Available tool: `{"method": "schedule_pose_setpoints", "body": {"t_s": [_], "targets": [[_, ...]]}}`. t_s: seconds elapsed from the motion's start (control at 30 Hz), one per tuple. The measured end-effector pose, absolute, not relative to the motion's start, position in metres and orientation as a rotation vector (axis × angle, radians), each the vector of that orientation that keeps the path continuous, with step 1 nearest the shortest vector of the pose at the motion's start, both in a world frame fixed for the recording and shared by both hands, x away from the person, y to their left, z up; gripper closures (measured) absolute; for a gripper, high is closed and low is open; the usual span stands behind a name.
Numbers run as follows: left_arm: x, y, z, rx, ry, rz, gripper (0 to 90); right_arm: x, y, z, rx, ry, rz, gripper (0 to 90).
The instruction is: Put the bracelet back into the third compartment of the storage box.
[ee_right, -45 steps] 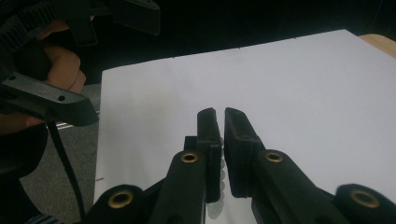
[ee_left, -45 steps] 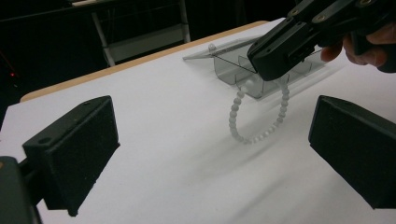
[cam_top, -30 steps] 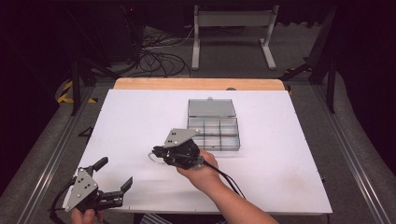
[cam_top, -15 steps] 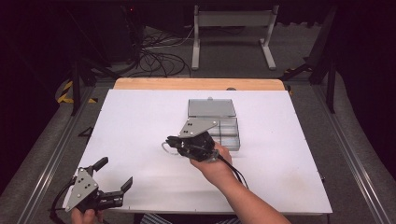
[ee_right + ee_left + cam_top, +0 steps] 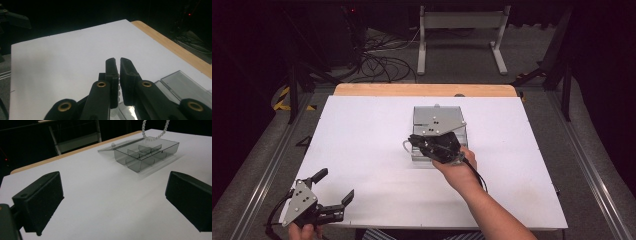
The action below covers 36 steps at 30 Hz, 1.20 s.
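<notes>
In the high view, the right gripper [image 5: 422,144] is held above the near left part of a compartment box [image 5: 459,131] of smoky clear plastic that lies in the middle of the white worktop [image 5: 362,150], its lid folded open toward the far edge. A loop of white beads [image 5: 406,146] is seen at the gripper's tip, just off the box's left wall; the beaded string is judged to be clamped there and to hang straight below the fingers, so the coming move is judged to turn on which compartment lies under it. The right hand is over the box, while the left gripper [image 5: 334,187] is kept well apart at the near left corner with its fingers spread and nothing between them.

In the left gripper view, the two blocky matt black fingers [image 5: 40,205] stand wide apart over bare worktop. Farther off, the box [image 5: 150,152] is shown as shallow and rectangular, split by thin walls into several cells, and the bead string [image 5: 150,135] dangles as a slack loop whose lower end reaches the box's far cells; whether it rests on the bottom cannot be told.

In the right gripper view, the ribbed fingers [image 5: 127,75] are pressed nearly together, with small round white beads [image 5: 119,93] pinched in the narrow gap. The box [image 5: 175,85] lies below and to the right.
</notes>
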<state>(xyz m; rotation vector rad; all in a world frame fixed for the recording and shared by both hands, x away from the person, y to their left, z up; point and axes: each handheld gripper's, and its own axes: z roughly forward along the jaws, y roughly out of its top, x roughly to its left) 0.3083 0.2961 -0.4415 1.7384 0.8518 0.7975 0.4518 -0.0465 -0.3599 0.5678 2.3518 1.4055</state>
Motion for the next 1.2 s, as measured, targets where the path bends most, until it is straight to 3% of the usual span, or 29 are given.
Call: {"method": "schedule_pose_setpoints", "body": {"t_s": [1.2], "targets": [[0.309, 0.295, -0.442, 1.744, 0.852, 0.801, 2.3, 0.493, -0.142, -0.359, 0.879, 2.189, 1.304, 85.9]]}}
